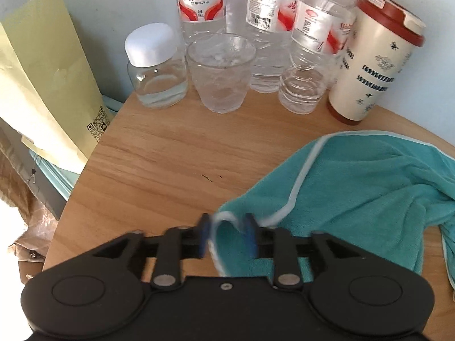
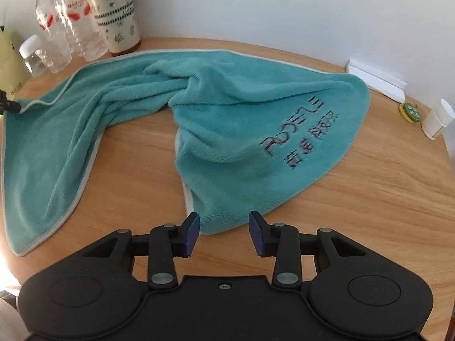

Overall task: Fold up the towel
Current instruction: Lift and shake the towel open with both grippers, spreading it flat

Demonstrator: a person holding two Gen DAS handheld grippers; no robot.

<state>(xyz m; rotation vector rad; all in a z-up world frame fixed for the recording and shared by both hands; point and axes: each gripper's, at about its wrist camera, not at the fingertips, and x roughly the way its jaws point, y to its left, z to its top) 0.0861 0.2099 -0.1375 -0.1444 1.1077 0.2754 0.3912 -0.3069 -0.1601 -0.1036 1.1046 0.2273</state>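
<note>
Left gripper (image 1: 226, 234) straddles towel (image 1: 355, 182) corner; right gripper (image 2: 223, 233) gapes

A teal towel (image 2: 216, 130) is lying bunched and twisted across the round wooden table (image 2: 369, 213), its embroidered end facing up. The right gripper (image 2: 223, 234) is hovering just off the towel's near corner, its blue-padded jaws standing apart with nothing between them. At the far left, a black fingertip (image 2: 11, 106) is touching the towel's pale-trimmed edge.
</note>
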